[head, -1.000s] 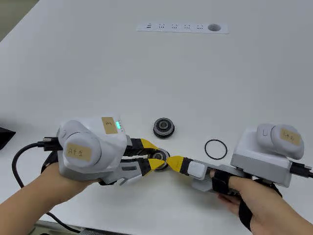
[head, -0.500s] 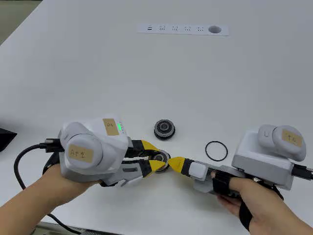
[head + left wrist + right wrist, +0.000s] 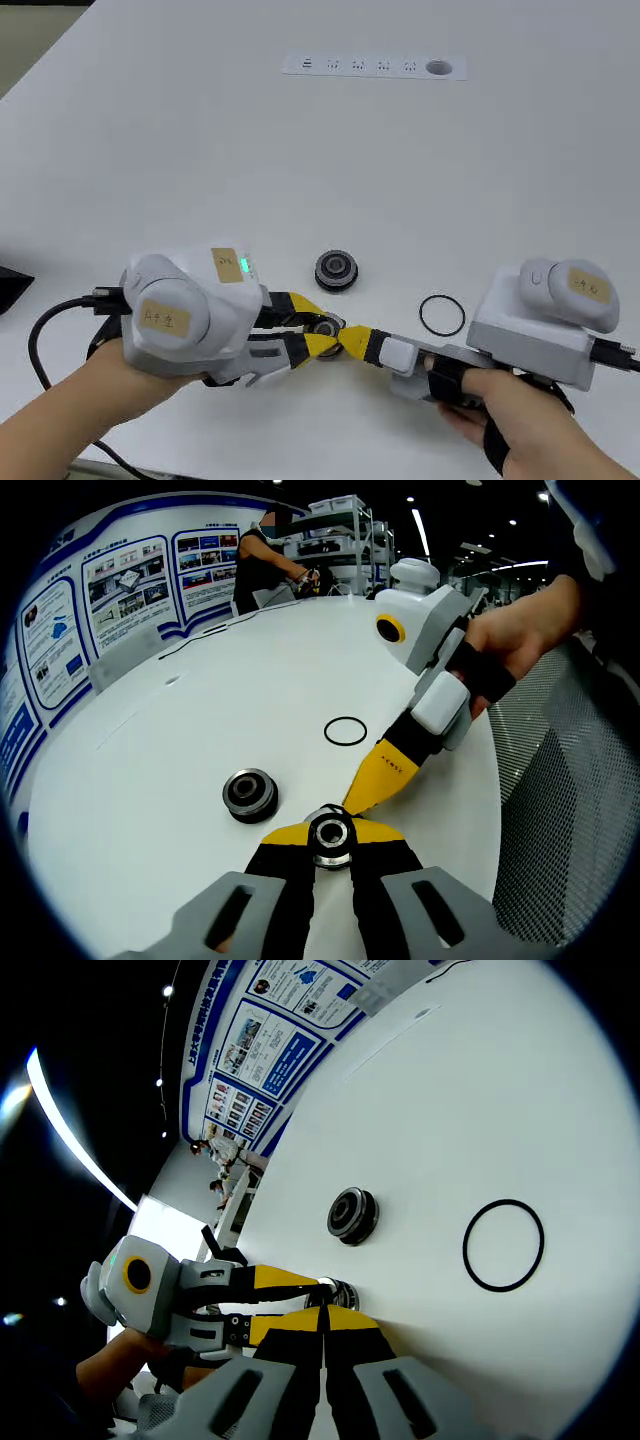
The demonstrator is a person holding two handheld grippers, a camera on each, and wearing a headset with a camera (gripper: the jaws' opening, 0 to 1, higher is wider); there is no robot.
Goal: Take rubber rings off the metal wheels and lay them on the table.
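Left tool (image 3: pixel 330 826) tight on wheel (image 3: pixel 331 838) — right tool (image 3: pixel 325 1316) closed

Nothing reads for sure. Left gripper (image 3: pixel 318 330): side tape label (image 3: pixel 165 318), tan, black handwriting, maybe "A+" plus one more char, unsure. Top tape label (image 3: pixel 226 265) is handwritten, illegible. Right gripper (image 3: pixel 352 338): tan label (image 3: pixel 585 285), handwritten scribble, illegible. In the left gripper view its yellow jaw carries tiny black print, too small to read. Wall posters (image 3: pixel 110 575): blue-framed, w/ pics and text blocks, too small to read.
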